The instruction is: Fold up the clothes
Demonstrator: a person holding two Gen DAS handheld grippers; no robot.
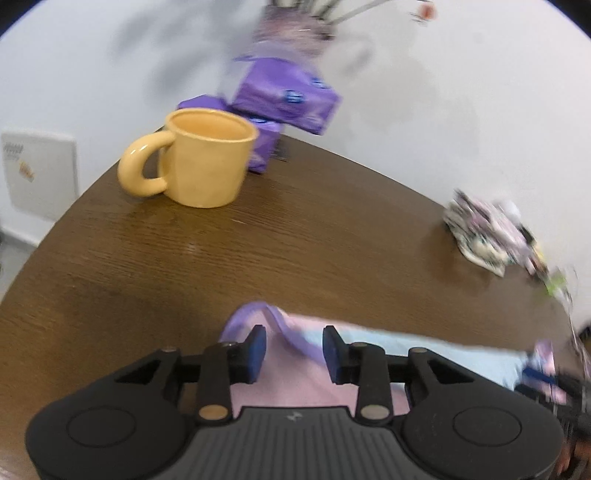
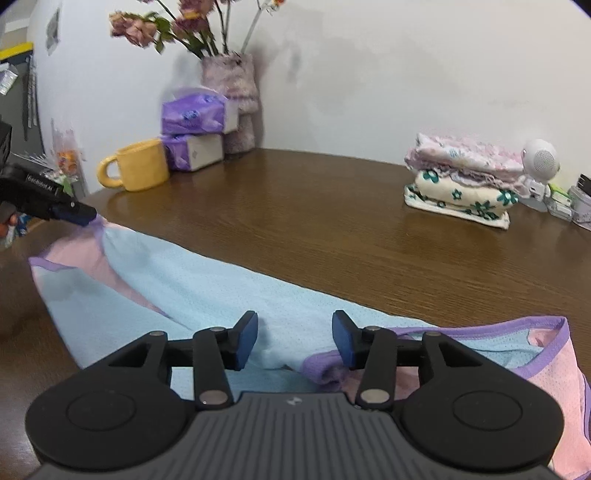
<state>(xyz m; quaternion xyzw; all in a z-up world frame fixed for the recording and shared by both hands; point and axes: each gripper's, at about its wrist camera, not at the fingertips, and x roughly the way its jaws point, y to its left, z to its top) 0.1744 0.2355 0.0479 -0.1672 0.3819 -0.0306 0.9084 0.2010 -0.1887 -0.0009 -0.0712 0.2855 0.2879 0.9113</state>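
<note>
While the left gripper (image 1: 294,350) hovered low over the brown tabletop (image 1: 295,236), its jaws stood apart with nothing pinched, and a purple-trimmed edge of the garment (image 1: 295,373) lay loose in the gap between them. That garment, pink and pale blue, was spread flat right under the gripper at the near edge of the tabletop. Beyond it stood a yellow mug (image 1: 195,158), handle to the left, with two purple tissue packs (image 1: 288,99) stacked just behind it against the white wall. Off to the right, well apart, sat a blurred pile of folded clothes (image 1: 487,236).

Over in the right wrist view, the right gripper (image 2: 294,341) also had its jaws parted, clear of the cloth, poised above the garment (image 2: 207,284) near a bunched purple hem (image 2: 325,365). The garment ran in a long band from there toward the left, where the left gripper (image 2: 79,214) had its tip at the far corner; from this side I couldn't tell how its jaws stood. The mug (image 2: 136,170) and tissue packs (image 2: 194,129) sat at the back left beside a fuzzy vase (image 2: 236,99) of dried flowers (image 2: 166,26). The folded clothes (image 2: 461,181) were stacked at the back right, touching a small white robot-shaped figure (image 2: 541,162).
</note>
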